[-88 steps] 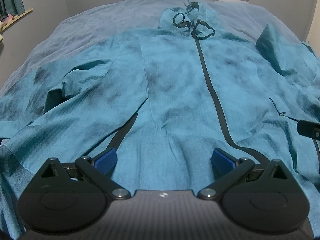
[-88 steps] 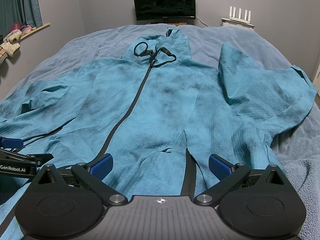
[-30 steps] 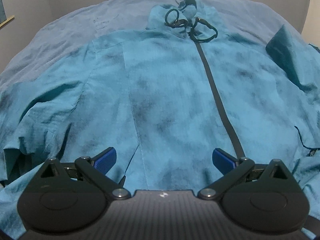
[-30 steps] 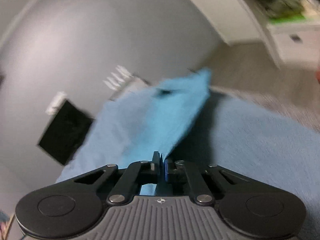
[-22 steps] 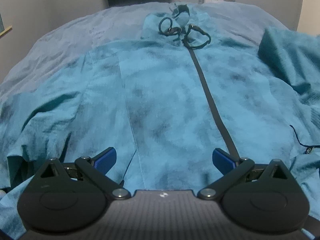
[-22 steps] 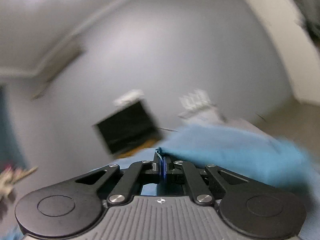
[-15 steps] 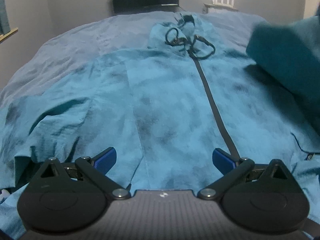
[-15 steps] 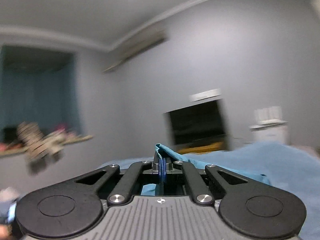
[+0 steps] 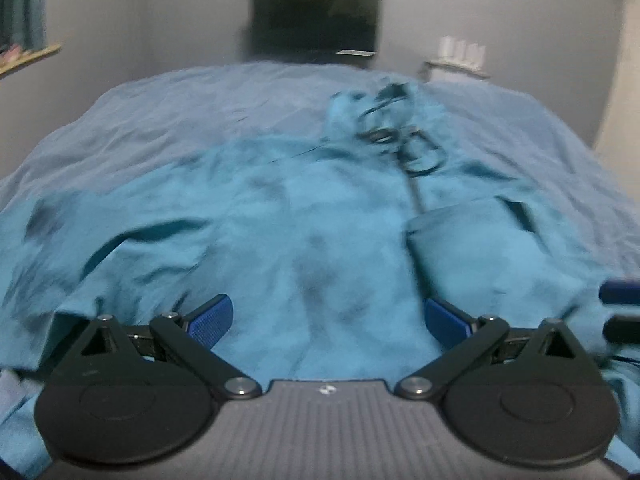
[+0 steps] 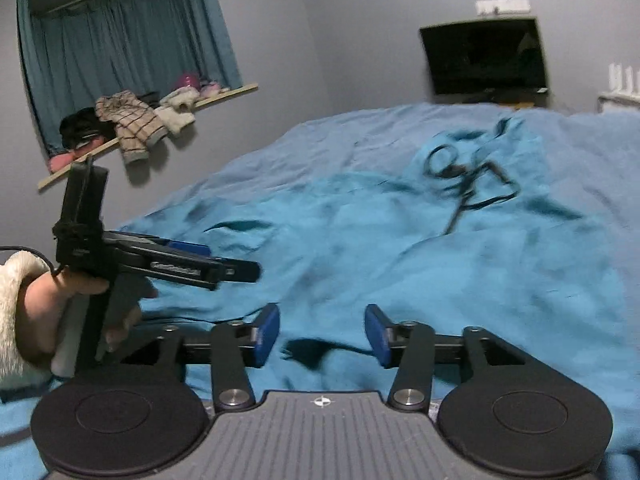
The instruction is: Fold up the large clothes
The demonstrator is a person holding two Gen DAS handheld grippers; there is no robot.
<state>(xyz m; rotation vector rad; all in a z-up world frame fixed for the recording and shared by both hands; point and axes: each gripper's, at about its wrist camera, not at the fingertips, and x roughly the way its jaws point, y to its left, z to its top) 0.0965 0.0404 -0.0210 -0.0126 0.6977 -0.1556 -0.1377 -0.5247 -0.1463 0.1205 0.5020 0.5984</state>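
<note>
1. Blue bedspread (image 9: 200, 120) covers the bed; teal jacket (image 9: 312, 220) lies spread on it, front up, hood and black drawstrings (image 10: 464, 172) toward the far end.
2. Jacket's right sleeve (image 9: 480, 248) is folded in over the chest beside the zipper; fabric is rumpled and blurred.
3. Left gripper (image 9: 326, 320) has jaws wide apart, nothing between the pads, hovering over the hem.
4. Right gripper (image 10: 322, 334) has jaws opening, about halfway, pads off the cloth.
5. Left hand (image 10: 60, 300) grips its tool's handle.

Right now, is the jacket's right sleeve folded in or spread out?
Folded in: the sleeve lies doubled over the jacket front beside the zipper.
</note>
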